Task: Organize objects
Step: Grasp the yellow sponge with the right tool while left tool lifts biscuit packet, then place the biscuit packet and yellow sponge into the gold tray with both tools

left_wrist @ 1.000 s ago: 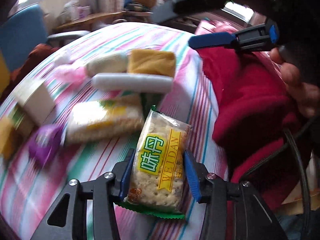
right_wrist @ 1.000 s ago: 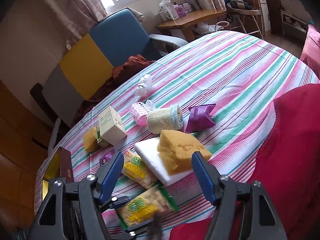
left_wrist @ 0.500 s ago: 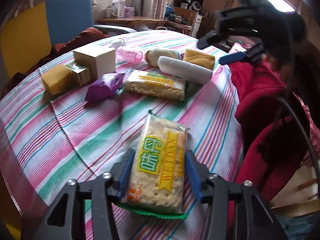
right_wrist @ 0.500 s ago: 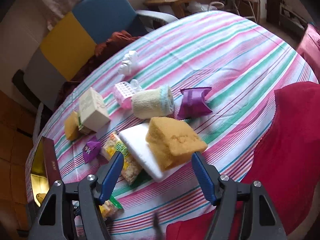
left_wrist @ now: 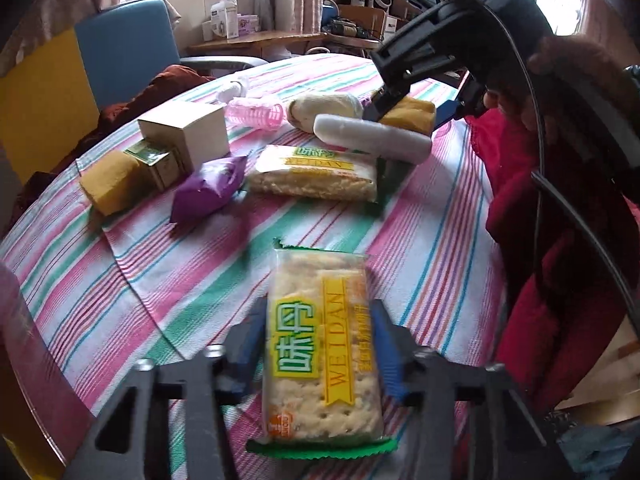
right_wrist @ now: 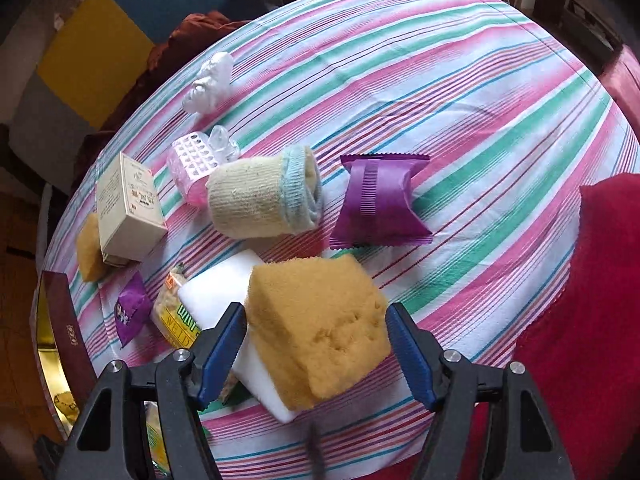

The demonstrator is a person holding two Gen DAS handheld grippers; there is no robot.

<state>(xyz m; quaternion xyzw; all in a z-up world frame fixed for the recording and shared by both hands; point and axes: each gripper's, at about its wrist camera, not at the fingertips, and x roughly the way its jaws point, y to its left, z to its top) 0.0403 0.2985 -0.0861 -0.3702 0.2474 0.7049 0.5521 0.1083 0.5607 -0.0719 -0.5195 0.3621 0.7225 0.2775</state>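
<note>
My left gripper (left_wrist: 318,312) holds a clear packet of crackers (left_wrist: 320,360) with a green edge just above the striped tablecloth (left_wrist: 180,280); its jaws are closing and the blue pads press the packet's sides. My right gripper (right_wrist: 316,316) points down over a yellow sponge (right_wrist: 316,328) that lies on a white foam block (right_wrist: 216,292). Its jaws are closing with the sponge between them, the pads at its sides without squeezing it. The left wrist view shows the right gripper (left_wrist: 412,108) straddling that sponge (left_wrist: 416,114).
On the cloth lie a second cracker packet (left_wrist: 316,172), a small purple packet (left_wrist: 208,188), a cream box (right_wrist: 128,208), a rolled sock (right_wrist: 260,200), a pink roller (right_wrist: 192,164) and a larger purple packet (right_wrist: 380,200). Red cloth (right_wrist: 592,320) covers the right side.
The right gripper has tilted down and dropped onto the yellow sponge, which now sits between its fingers. The left gripper has shifted sideways, with the cracker packet still in its grip.
</note>
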